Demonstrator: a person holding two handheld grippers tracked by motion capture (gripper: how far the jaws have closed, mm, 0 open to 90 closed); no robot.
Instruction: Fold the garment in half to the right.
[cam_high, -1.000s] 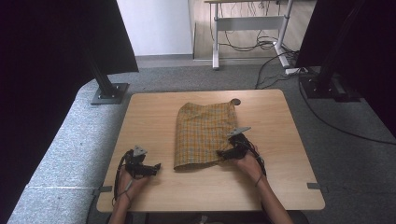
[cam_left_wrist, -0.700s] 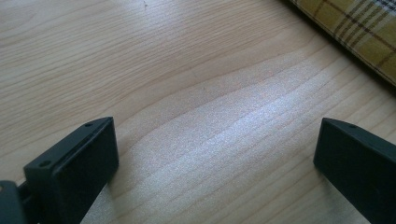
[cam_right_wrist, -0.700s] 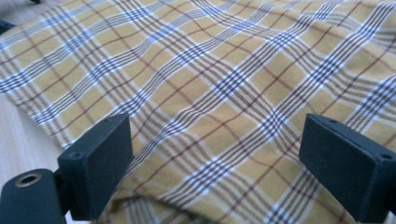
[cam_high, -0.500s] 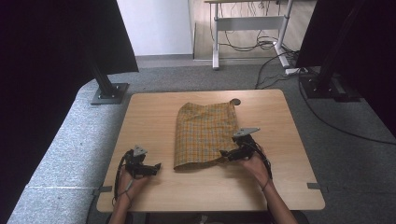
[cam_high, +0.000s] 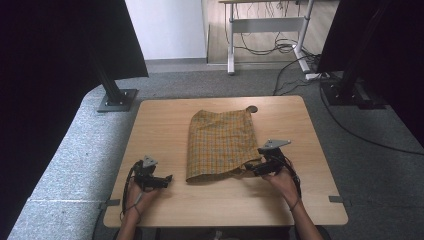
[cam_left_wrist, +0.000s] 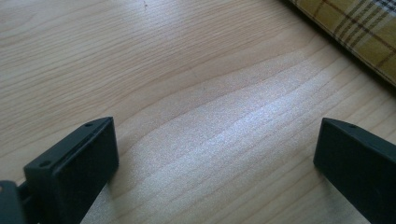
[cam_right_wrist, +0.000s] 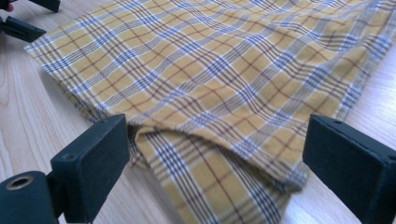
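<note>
1. We are seeing the right gripper (cam_high: 248, 168) drawn back a little from the folded plaid cloth (cam_high: 220, 143) since a second ago, when it was reaching further onto the near right corner; the left gripper (cam_high: 167, 179) is staying where it was.
2. In the right gripper view, our right jaws are standing wide apart and released, with the cloth's (cam_right_wrist: 224, 79) near corner lying between them and nothing pinched.
3. That corner is lifting slightly off the table (cam_right_wrist: 28, 126), the top layer peeling up from the layer under it.
4. In the left gripper view, our left jaws are likewise spread wide and released, with bare wood of the table (cam_left_wrist: 187, 93) between them.
5. An edge of the cloth (cam_left_wrist: 355, 32) is showing at the upper right of that view, apart from the left jaws.
6. From the high view, we are holding the left gripper low near the table's front left, just beside the cloth's near left corner and pointing towards it.
7. The right gripper is sitting at the cloth's near right corner, its tips close to the hem.
8. The cloth is lying folded in the middle of the table (cam_high: 160, 125), its far edge near a small round hole (cam_high: 252, 108) in the tabletop.
</note>
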